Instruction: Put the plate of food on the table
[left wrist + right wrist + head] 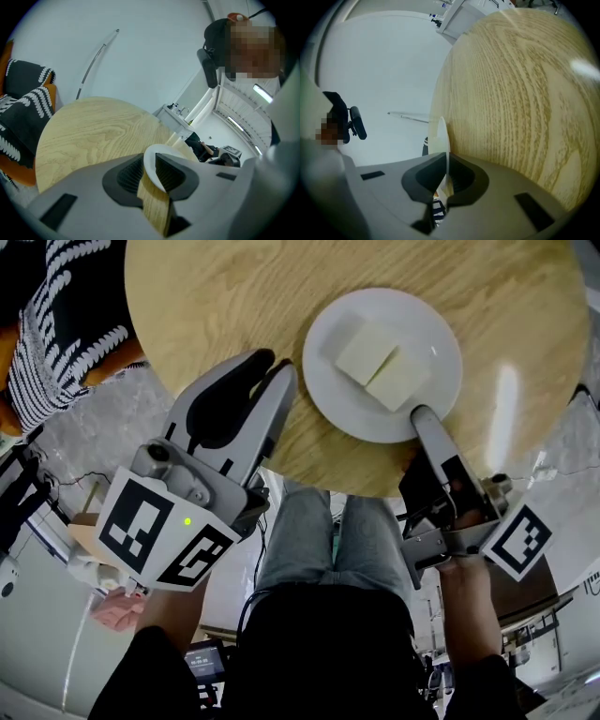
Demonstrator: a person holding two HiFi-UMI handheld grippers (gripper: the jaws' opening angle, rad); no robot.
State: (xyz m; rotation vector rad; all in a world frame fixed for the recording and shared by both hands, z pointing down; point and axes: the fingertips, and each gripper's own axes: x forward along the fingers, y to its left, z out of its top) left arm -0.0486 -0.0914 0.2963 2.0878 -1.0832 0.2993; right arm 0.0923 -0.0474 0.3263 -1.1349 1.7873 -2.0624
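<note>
Right gripper (pixel 424 416): jaws closed on the near-right rim of the plate (pixel 323 381); in the right gripper view the thin white rim ran edge-on between the two pads.
Left gripper (pixel 267 371): jaws slightly apart and clamped on nothing; its tips stood just beside the plate's left rim, over the table (pixel 216 296), without touching the rim.
Plate location: over the round wooden table, on the side nearest the person, with its near rim close to the table edge. Whether its base already rested on the wood could not be told.
Direction from tool: the plate lay straight ahead of the right gripper, away from the person, and ahead and to the right of the left gripper.
Long axis: the plate was round, so it had none. The two food slabs (pixel 367 350) lay side by side in a diagonal row that ran towards the right gripper.
Nearer hand: the right, already on the rim; the left was close but free.
Judgement: set-down depended only on the right grip lowering and letting go.
Count, plates: one.
Count, food slabs: two.
Count, tables: one.
Count, grippers: two.
</note>
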